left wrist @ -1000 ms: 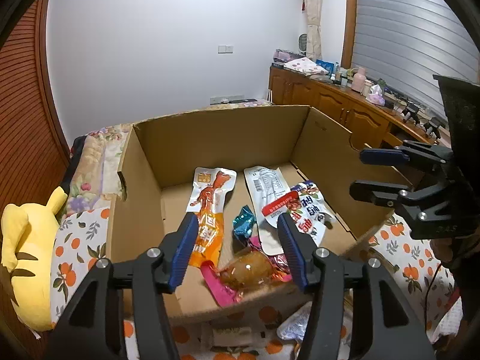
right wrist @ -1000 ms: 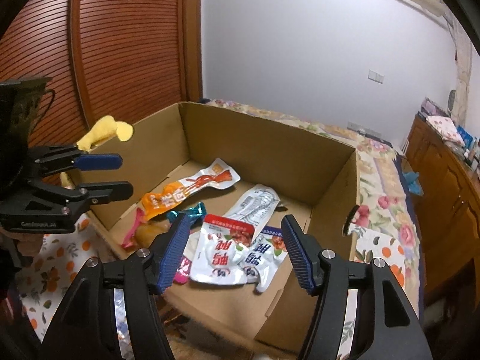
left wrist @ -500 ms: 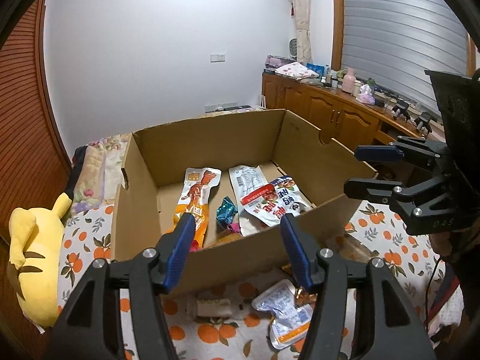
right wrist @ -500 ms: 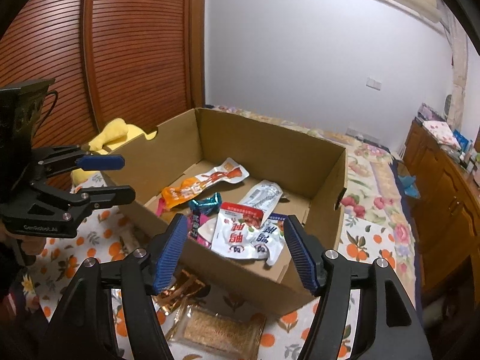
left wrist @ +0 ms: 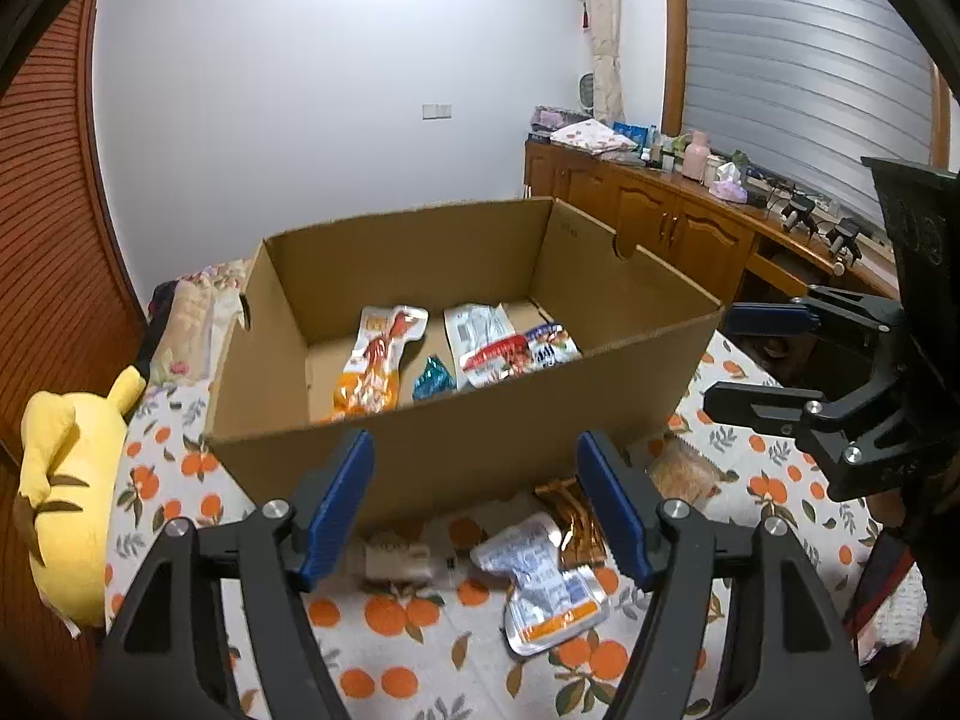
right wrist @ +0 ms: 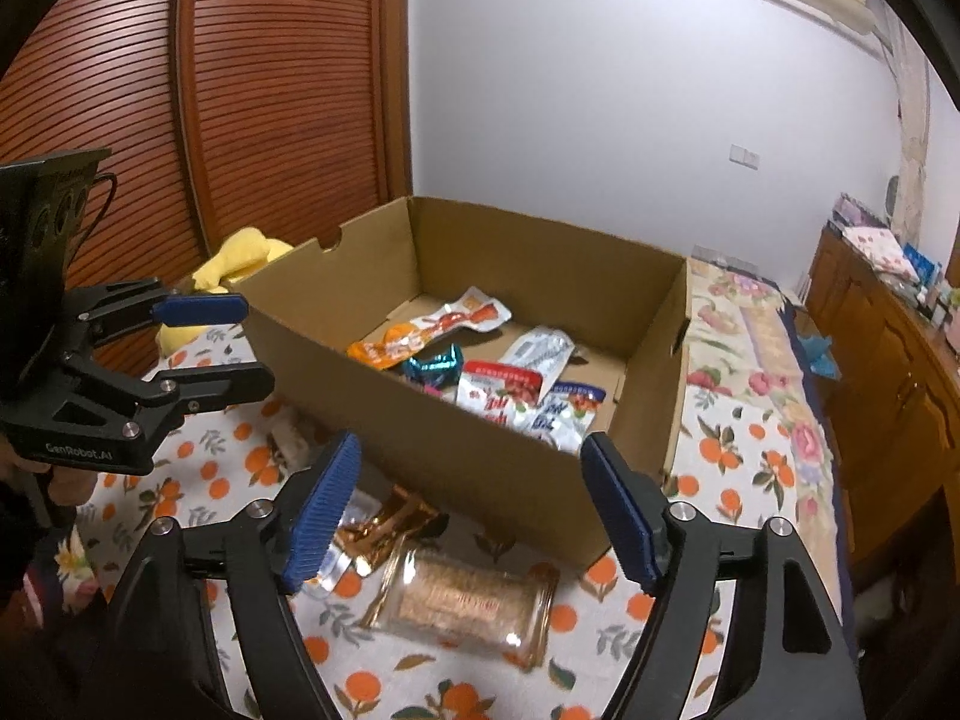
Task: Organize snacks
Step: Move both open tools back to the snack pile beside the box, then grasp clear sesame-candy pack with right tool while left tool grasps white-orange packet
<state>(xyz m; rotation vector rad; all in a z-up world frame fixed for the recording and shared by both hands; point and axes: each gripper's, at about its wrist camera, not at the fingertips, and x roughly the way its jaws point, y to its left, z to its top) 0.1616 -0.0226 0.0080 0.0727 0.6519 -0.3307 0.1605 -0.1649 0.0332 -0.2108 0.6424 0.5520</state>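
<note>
An open cardboard box [left wrist: 480, 450] [right wrist: 480, 462] stands on an orange-print cloth and holds several snack packets: an orange one [left wrist: 375, 366], a teal one [left wrist: 433, 381] and white-and-red ones [right wrist: 501, 390]. In front of the box lie a silver pouch [left wrist: 543, 582], a gold wrapper [right wrist: 384, 531] and a clear pack of biscuits [right wrist: 462, 600]. My left gripper [left wrist: 477, 510] is open and empty, above the cloth before the box. My right gripper [right wrist: 468, 513] is open and empty, above the biscuit pack and gold wrapper.
A yellow plush toy [left wrist: 66, 480] lies left of the box. Wooden cabinets [left wrist: 672, 228] with clutter stand at the right. A slatted wooden door [right wrist: 240, 90] is behind the box. A small pale packet [left wrist: 396, 558] lies by the box's front wall.
Both grippers have drawn back and away from over the box. The loose snacks on the cloth in front of the box have come into view.
</note>
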